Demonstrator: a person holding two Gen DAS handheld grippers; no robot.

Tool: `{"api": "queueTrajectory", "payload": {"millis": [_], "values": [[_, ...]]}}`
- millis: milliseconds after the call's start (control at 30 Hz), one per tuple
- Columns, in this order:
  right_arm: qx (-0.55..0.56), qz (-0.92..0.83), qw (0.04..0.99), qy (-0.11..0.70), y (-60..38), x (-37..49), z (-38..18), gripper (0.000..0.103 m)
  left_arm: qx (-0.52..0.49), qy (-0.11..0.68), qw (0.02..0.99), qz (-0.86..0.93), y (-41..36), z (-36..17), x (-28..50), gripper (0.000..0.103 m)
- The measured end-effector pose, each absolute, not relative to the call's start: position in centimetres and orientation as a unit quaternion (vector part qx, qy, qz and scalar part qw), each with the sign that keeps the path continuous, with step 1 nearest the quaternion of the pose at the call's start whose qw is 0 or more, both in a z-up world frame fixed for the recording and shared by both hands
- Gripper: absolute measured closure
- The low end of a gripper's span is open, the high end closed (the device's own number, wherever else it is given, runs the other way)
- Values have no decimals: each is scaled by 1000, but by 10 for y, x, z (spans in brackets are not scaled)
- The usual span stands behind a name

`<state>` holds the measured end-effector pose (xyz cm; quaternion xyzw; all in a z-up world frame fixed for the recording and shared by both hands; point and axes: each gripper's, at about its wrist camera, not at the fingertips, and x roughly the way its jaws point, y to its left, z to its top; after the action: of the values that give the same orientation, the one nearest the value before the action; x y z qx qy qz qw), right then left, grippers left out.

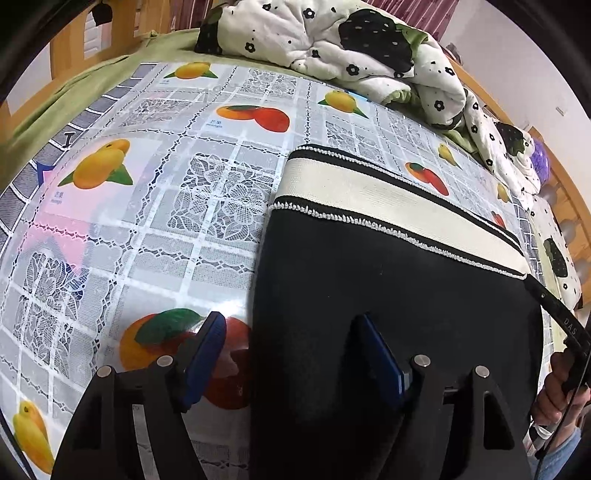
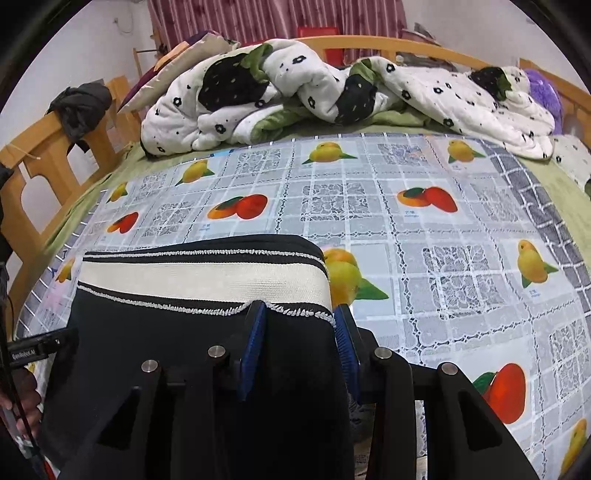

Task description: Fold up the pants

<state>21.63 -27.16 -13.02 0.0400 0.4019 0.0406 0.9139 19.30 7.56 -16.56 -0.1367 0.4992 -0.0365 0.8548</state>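
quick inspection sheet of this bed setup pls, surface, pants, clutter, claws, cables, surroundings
surface: fruit-print cloth spread flat over a green sheet.
job's things: black pants lying flat, cream waistband toward the far side.
clutter: rumpled flowered quilt along the far edge; purple plush by it.
grippers: left claw open, straddling the pants' left edge; right claw open astride the right edge near the waistband.
cables: dark cord by the hand holding the other claw.
surroundings: wooden bed frame with dark clothing draped over it; striped curtain behind.
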Motion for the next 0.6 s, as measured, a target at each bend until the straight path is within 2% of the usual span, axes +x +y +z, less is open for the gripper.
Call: {"api": "queueTrajectory", "payload": {"millis": [600], "values": [[51, 33, 914, 401, -271, 215, -133, 65, -122, 487, 865, -20, 71, -163, 188, 28]]}}
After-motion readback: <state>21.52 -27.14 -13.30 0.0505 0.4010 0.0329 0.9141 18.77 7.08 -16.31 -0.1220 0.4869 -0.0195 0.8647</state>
